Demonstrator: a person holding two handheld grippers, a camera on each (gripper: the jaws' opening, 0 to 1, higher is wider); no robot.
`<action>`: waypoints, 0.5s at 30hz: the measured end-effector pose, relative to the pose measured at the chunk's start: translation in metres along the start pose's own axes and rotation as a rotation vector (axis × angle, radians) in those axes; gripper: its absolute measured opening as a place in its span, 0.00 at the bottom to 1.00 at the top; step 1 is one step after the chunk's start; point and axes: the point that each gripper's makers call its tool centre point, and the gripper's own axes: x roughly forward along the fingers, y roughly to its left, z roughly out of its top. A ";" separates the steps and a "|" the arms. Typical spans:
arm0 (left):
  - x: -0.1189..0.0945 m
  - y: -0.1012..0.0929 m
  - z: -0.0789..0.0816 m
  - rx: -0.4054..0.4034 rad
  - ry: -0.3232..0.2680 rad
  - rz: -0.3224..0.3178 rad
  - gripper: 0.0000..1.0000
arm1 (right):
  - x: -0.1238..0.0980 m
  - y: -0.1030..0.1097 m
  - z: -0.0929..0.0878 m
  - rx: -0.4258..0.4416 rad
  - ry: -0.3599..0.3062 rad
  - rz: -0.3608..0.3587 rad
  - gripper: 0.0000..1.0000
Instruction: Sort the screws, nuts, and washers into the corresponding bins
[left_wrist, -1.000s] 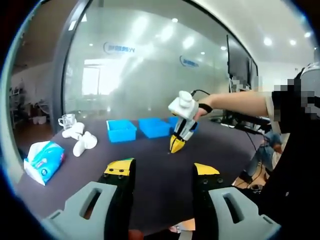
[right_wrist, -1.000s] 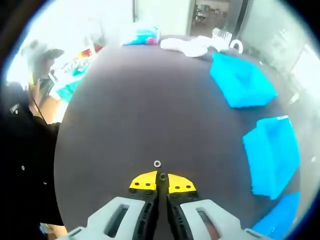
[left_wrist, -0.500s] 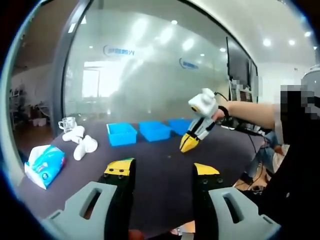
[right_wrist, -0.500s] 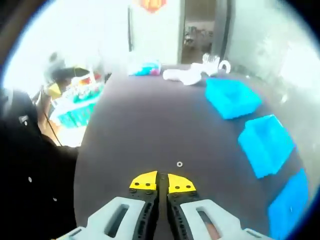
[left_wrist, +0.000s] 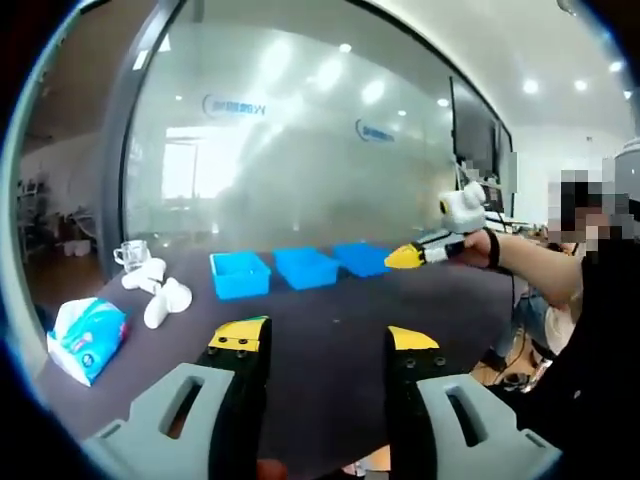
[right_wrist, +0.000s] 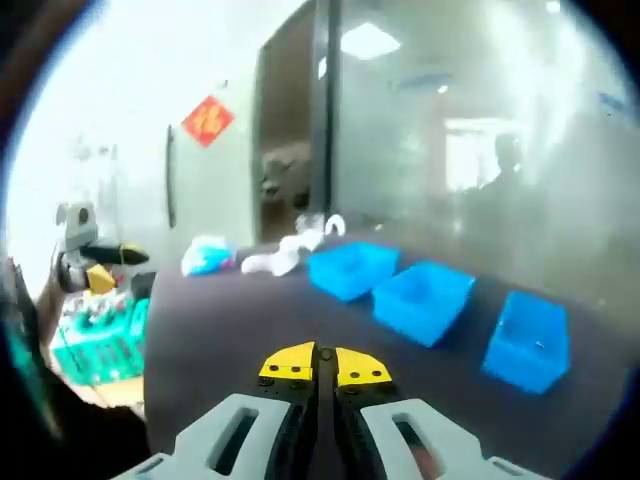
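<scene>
Dark table (left_wrist: 330, 320): fills the lower half of your left gripper view and the bottom of your right gripper view.

Frosted glass wall (left_wrist: 300, 150): takes the upper centre of your left gripper view, behind the table's far edge.

Three blue bins: in a row at centre frame in your left gripper view, left bin (left_wrist: 240, 274), middle bin (left_wrist: 307, 266), right bin (left_wrist: 360, 257), near one another along the far side of the table. In your right gripper view they run from centre to lower right. Contents too small to tell.

Your left gripper (left_wrist: 325, 345): bottom centre, jaws spread wide with bare table between the yellow tips.

Your right gripper (right_wrist: 322, 366): bottom centre, yellow tips pressed together; whether anything is pinched between them cannot be told. It also appears at the right of your left gripper view, lifted above the table.

Tissue pack (left_wrist: 85, 335): lower left.

White cloth bundle (left_wrist: 160, 290): left of centre, beside a clear glass mug (left_wrist: 131, 254).

Screws, nuts, washers: none can be made out.
</scene>
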 end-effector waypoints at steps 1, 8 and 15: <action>0.000 0.000 0.001 0.001 -0.001 0.000 0.41 | -0.004 -0.001 0.004 0.003 -0.043 -0.031 0.03; 0.001 -0.003 0.005 0.009 -0.006 -0.002 0.41 | -0.016 -0.002 0.009 0.038 -0.155 -0.116 0.03; 0.000 -0.005 0.006 0.011 -0.006 -0.003 0.41 | -0.004 -0.015 0.028 0.057 -0.200 -0.157 0.03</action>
